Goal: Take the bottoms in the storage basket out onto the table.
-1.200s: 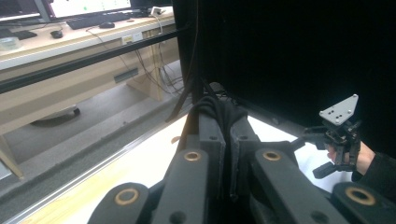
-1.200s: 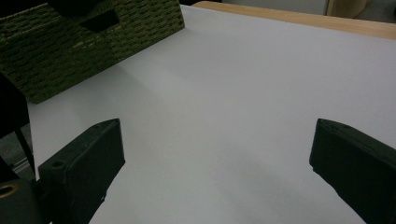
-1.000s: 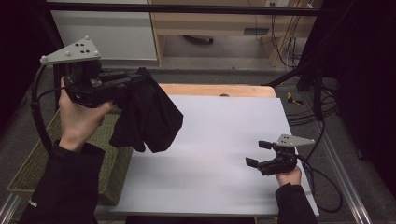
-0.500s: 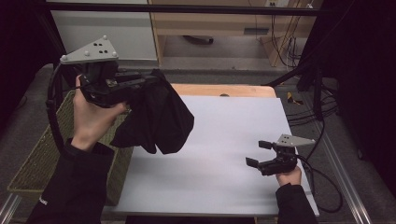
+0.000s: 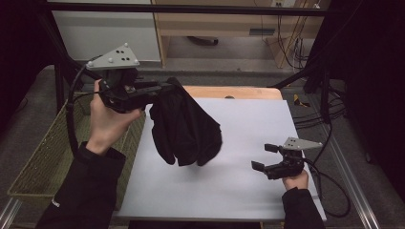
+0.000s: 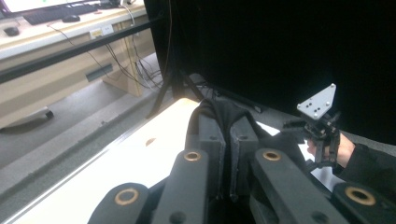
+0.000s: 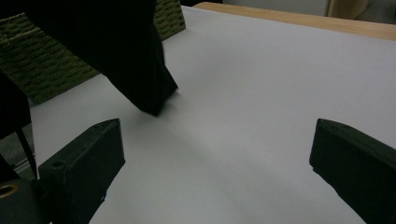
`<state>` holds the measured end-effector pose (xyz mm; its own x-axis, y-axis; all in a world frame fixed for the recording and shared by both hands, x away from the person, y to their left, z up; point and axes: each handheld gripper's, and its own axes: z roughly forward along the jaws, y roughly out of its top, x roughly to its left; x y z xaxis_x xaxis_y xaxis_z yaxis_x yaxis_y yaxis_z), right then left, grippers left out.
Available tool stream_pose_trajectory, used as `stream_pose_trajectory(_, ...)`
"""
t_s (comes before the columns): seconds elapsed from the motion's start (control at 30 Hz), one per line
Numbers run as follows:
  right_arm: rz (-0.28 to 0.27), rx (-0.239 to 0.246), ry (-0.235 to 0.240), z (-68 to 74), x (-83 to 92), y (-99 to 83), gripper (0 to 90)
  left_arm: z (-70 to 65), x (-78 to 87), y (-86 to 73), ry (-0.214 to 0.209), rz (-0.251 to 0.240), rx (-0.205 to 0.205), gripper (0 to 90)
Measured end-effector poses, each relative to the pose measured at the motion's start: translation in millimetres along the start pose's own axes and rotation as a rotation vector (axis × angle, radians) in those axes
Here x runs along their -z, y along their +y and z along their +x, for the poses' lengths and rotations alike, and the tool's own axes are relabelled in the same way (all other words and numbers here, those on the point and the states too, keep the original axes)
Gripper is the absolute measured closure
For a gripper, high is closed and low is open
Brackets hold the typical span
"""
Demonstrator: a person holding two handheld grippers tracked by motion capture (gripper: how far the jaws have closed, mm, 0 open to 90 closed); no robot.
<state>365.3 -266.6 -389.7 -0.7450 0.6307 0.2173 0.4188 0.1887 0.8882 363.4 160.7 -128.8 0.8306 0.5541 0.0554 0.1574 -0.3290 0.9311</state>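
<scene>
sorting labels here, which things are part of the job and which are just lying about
In the job: black cloth, pinched in the left claw; white table; open right claw.

Lying about: green basket; cables; wooden bench.

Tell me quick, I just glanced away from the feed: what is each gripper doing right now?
Left gripper: shut on the black cloth, which hangs over the white table.
Right gripper: open, holding nothing.

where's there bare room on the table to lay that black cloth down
The white table is bare between the hanging black cloth and the right gripper, and along its near edge. The basket crowds the left side.
</scene>
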Motion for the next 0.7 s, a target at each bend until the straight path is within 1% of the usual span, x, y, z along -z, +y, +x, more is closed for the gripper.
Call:
stream_pose_trajectory(0.17, 0.001, 0.0, 0.0, 0.0, 0.3, 0.1, 3.7, 1.5, -12.2, -10.5, -0.017, 0.019, 0.013, 86.7)
stream_pose_trajectory(0.37, 0.002, 0.001, -0.002, 0.0, 0.2, 0.0, 3.7, 3.7, -24.2, -22.4, -0.021, 0.051, 0.023, 86.7)
stream_pose_trajectory(0.57, 0.004, 0.002, -0.001, 0.0, -0.3, -0.1, 3.7, 7.3, -35.3, -35.6, -0.034, 0.075, 0.043, 86.7)
stream_pose_trajectory(0.7, 0.004, 0.003, -0.002, 0.0, -0.3, -0.1, 3.8, 8.4, -42.1, -42.6, -0.041, 0.082, 0.057, 86.7)
